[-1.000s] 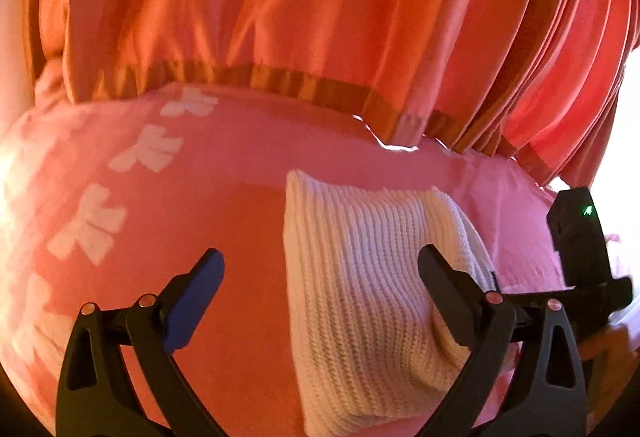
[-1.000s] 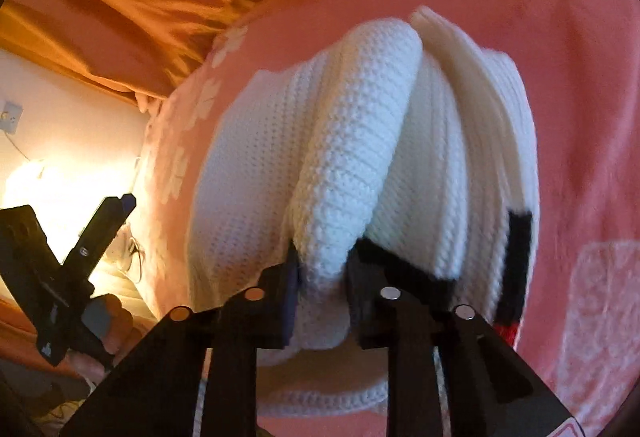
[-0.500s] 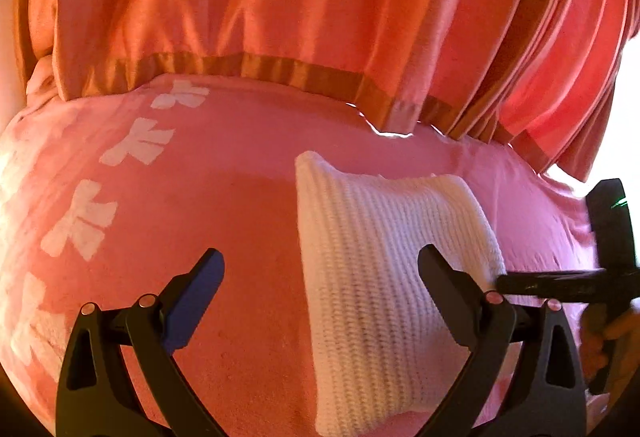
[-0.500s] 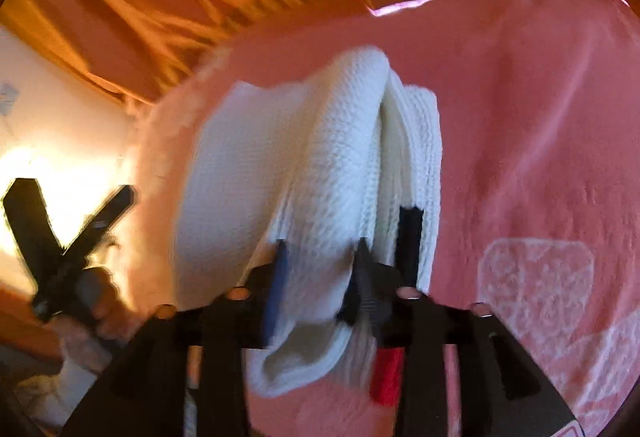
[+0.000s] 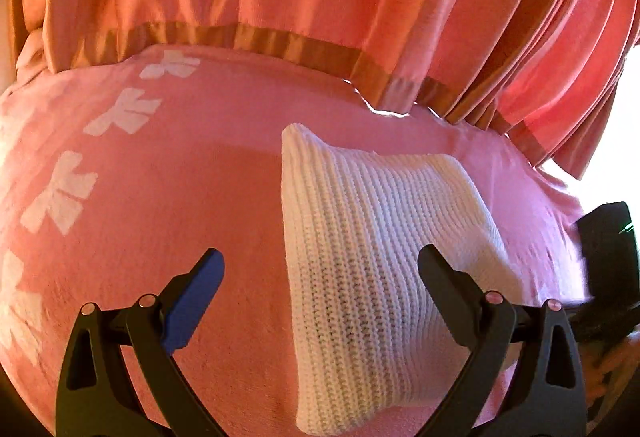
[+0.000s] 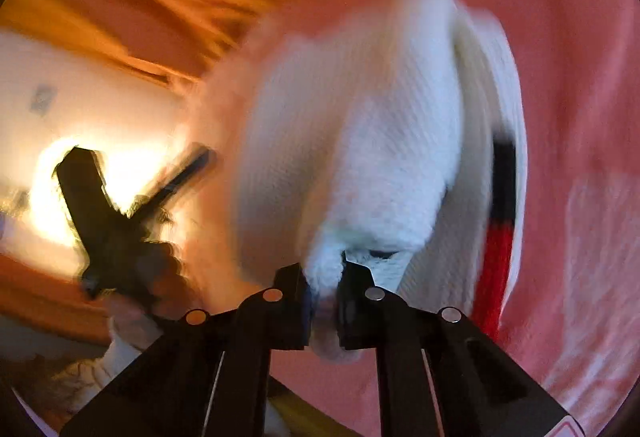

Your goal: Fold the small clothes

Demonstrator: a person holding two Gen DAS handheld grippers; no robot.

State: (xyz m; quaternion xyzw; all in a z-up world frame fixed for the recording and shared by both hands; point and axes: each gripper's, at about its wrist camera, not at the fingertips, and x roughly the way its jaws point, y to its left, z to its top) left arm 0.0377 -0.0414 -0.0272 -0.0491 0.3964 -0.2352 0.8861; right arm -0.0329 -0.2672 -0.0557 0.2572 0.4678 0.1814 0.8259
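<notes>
Knit (image 6: 360, 141) pinched in closing rt claw (image 6: 323, 277), lt claw (image 5: 320, 269) spread

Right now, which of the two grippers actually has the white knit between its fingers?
The right gripper: its jaws are closing on a fold of the white knit. The left gripper stands wide open, gripping nothing.

white knit garment (image 5: 380, 257), pink bow-print bedspread (image 5: 160, 217)

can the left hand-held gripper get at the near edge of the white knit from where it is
Probably yes. The left hand-held gripper is open, and the white knit lies on the pink bedspread between its fingers with nothing in front, while the right hand-held gripper is closing on another edge.
</notes>
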